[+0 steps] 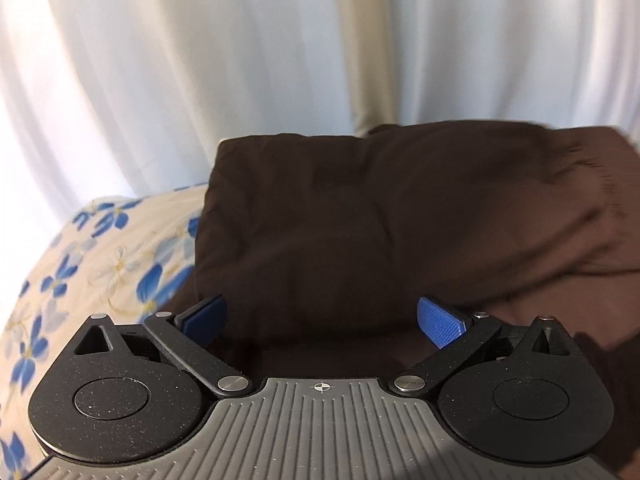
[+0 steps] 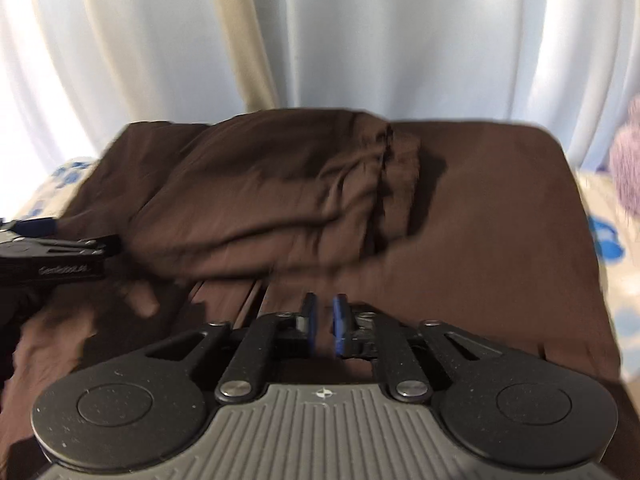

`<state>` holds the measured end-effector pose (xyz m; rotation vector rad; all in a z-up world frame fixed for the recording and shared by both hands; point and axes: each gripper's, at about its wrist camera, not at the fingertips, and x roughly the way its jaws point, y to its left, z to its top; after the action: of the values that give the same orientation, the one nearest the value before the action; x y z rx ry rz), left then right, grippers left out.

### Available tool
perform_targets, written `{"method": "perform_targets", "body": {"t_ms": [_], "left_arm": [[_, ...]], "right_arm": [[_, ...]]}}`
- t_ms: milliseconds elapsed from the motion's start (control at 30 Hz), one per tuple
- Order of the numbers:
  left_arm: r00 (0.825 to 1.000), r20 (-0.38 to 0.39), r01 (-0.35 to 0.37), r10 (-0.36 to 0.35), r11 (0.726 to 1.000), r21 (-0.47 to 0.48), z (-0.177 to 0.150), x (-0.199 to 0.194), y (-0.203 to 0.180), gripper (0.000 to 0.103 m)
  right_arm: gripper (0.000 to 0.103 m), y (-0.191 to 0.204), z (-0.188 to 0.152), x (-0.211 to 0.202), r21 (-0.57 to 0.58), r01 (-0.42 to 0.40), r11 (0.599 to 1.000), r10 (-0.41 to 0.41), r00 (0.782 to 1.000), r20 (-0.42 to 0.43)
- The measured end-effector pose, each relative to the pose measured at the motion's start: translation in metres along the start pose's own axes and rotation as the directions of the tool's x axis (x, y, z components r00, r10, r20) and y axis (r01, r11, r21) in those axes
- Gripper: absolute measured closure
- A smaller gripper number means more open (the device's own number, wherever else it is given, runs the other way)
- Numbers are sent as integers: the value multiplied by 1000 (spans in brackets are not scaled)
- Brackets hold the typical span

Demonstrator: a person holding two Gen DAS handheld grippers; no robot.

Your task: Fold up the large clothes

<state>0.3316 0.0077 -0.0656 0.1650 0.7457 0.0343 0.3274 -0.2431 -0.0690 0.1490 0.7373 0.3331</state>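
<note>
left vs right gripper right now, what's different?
Left gripper: fingers spread wide, nothing between the pads, hovering at the brown garment's folded edge near the floral sheet. Right gripper: fingers nearly together, only a narrow gap; whether cloth is pinched there I cannot tell, the view is blurred. It sits over the garment's flatter middle. Shared: black linkages, blue pads, both pointed at the same garment.

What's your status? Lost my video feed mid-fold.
Left gripper open, empty, over the brown garment. Right gripper nearly shut, holding nothing visible. Garment partly folded on floral bedding. Nothing in the way.
</note>
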Motion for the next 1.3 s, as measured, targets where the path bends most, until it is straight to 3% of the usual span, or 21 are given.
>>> {"method": "perform_targets", "body": {"t_ms": [100, 200, 333, 400, 467, 533, 733, 800, 967, 1033, 1133, 1200, 1300], "left_arm": [[996, 22, 85, -85, 995, -43, -27, -62, 17, 0], [995, 14, 97, -96, 992, -81, -58, -115, 41, 0], [995, -101, 3, -17, 990, -141, -93, -145, 83, 0], [989, -147, -58, 32, 983, -176, -106, -150, 106, 0], [978, -192, -120, 78, 968, -221, -116, -150, 128, 0], [975, -207, -130, 76, 956, -261, -124, -150, 145, 0], [958, -283, -61, -44, 933, -354, -149, -135, 173, 2], [950, -301, -38, -83, 925, -377, -158, -135, 176, 20], [924, -346, 16, -165, 919, -395, -171, -135, 176, 34], [920, -357, 23, -163, 931, -364, -172, -137, 173, 41], [914, -373, 30, -158, 945, -327, -171, -139, 171, 54], [911, -381, 35, -157, 951, -307, -170, -139, 173, 68], [907, -372, 69, -195, 943, -326, -167, -140, 176, 84]], "right_arm": [[78, -19, -41, -62, 20, -77, 997, 76, 997, 30], [65, -45, -89, -121, 62, -100, 993, 97, 995, 38], [51, -73, -145, -185, 135, 21, 991, -33, 996, 87], [41, -88, -165, -205, 192, 43, 980, -65, 992, 112], [39, -103, -181, -212, 239, 83, 967, -104, 992, 77], [39, -115, -190, -216, 264, 142, 954, -150, 989, 8], [44, -149, -208, -227, 348, 140, 927, -115, 989, -92], [48, -159, -216, -226, 402, 108, 909, -65, 991, -118], [57, -164, -225, -223, 464, 57, 884, 12, 989, -145], [67, -165, -226, -223, 496, 24, 868, 57, 988, -147], [71, -167, -227, -223, 514, 12, 858, 75, 986, -148], [76, -168, -226, -224, 512, -6, 859, 96, 984, -148], [76, -172, -226, -222, 515, -22, 857, 125, 978, -166]]}}
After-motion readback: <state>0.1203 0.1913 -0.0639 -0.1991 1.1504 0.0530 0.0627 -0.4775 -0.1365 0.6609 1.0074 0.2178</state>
